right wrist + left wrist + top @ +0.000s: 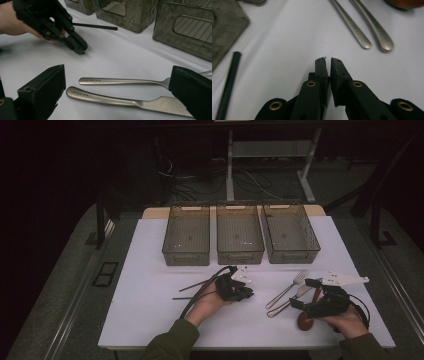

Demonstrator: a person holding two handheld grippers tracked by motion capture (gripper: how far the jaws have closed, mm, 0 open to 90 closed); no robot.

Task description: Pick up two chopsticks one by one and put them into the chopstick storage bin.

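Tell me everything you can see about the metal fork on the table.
The fork looks like brushed steel, with a slim handle bearing small engraved lettering. It lies flat on the white table, tines toward the bins, handle end toward the person, close beside a matching knife. Nothing grips it; the right gripper, jaws wide open, is aimed across both handles.

The desk (150,320) has a white top, and 3 dark see-through bins (239,240) stand side by side along its far edge. On its right part lie a fork (287,290) and a knife (292,299) side by side, with a brown wooden piece (305,321) just beside them. 2 thin black sticks (192,290) lie left of the middle.
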